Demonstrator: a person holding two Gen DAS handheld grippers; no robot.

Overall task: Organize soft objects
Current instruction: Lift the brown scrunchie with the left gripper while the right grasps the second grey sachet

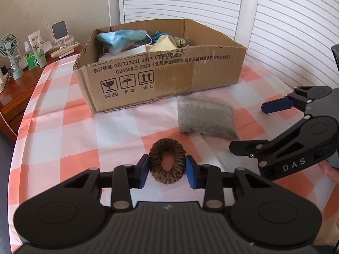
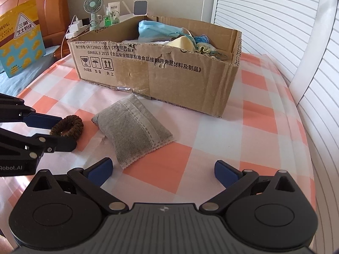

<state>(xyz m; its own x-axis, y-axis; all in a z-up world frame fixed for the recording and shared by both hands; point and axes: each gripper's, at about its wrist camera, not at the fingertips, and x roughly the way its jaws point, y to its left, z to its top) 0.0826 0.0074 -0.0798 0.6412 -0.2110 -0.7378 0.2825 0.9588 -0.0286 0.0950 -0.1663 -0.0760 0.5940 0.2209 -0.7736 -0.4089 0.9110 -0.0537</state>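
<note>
Left gripper (image 1: 167, 165), lowered to the checked cloth (image 1: 118, 127), brackets the brown scrunchie (image 1: 167, 162) with its blue pads just beside or touching the ring's two sides, so it appears to be closing on it, though a firm hold cannot be confirmed. Right gripper (image 2: 163, 169) hangs wide open and empty just short of the grey fabric pouch (image 2: 135, 129), probably its next pickup. Both items lie near the open cardboard box (image 1: 169, 69), already holding face masks (image 1: 120, 39) and cloths, the likely destination.
</note>
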